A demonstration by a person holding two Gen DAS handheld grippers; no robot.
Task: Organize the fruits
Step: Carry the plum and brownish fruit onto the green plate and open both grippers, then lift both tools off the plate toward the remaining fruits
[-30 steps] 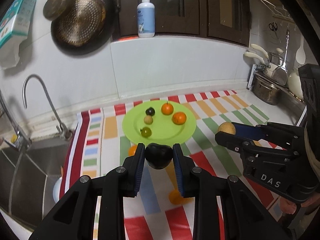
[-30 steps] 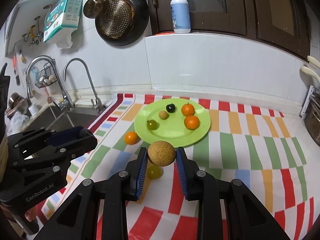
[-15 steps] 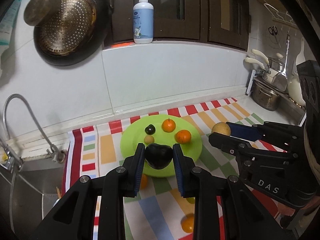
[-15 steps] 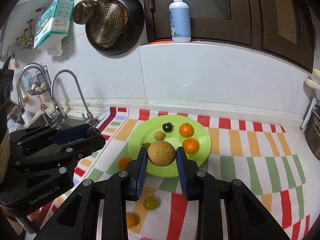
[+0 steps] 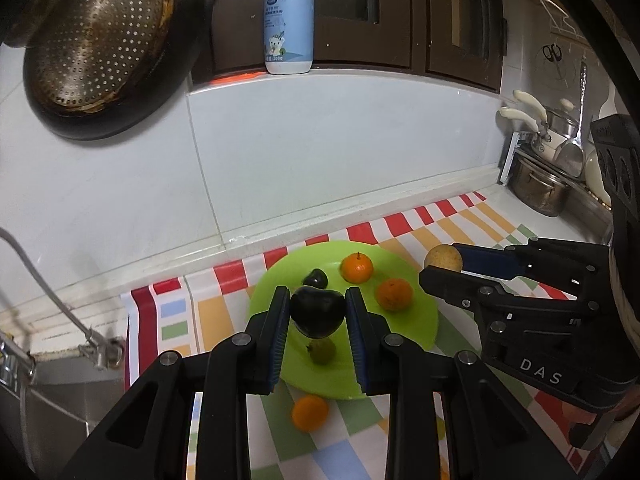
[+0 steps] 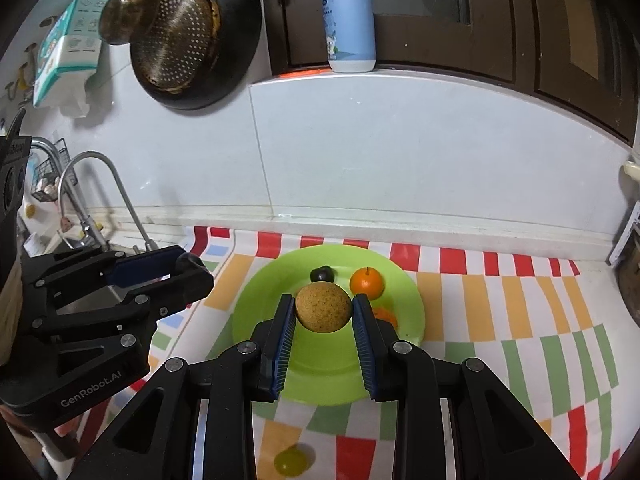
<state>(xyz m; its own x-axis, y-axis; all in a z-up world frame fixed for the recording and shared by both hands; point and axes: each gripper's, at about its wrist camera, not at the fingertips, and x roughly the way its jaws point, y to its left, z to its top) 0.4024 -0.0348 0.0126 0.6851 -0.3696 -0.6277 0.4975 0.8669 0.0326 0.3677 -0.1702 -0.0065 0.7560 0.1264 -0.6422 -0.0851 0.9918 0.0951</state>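
My left gripper [image 5: 318, 312] is shut on a dark purple plum [image 5: 317, 316] and holds it above the green plate [image 5: 420, 320]. My right gripper [image 6: 324, 312] is shut on a brown speckled round fruit [image 6: 323, 307], also above the plate [image 6: 256, 312]; it shows in the left wrist view [image 5: 443, 258] at the right. On the plate lie two oranges [image 5: 357, 267] [image 5: 394, 294], a small dark fruit [image 5: 315, 278] and a green fruit [image 5: 322, 351]. An orange [image 5: 309, 412] and a yellow-green fruit [image 6: 291, 460] lie on the striped cloth in front of the plate.
A colourful striped cloth [image 6: 500, 320] covers the counter. A sink with a tap [image 6: 100, 192] is at the left. A pan with a strainer [image 6: 188, 40] hangs on the wall. A soap bottle [image 6: 348, 20] stands on the ledge. Pots [image 5: 540, 188] stand at the right.
Both grippers have moved forward and over the green plate with their fruits held. The plate now sits right below the fingertips; loose fruits on the cloth have dropped toward the frames' bottom.
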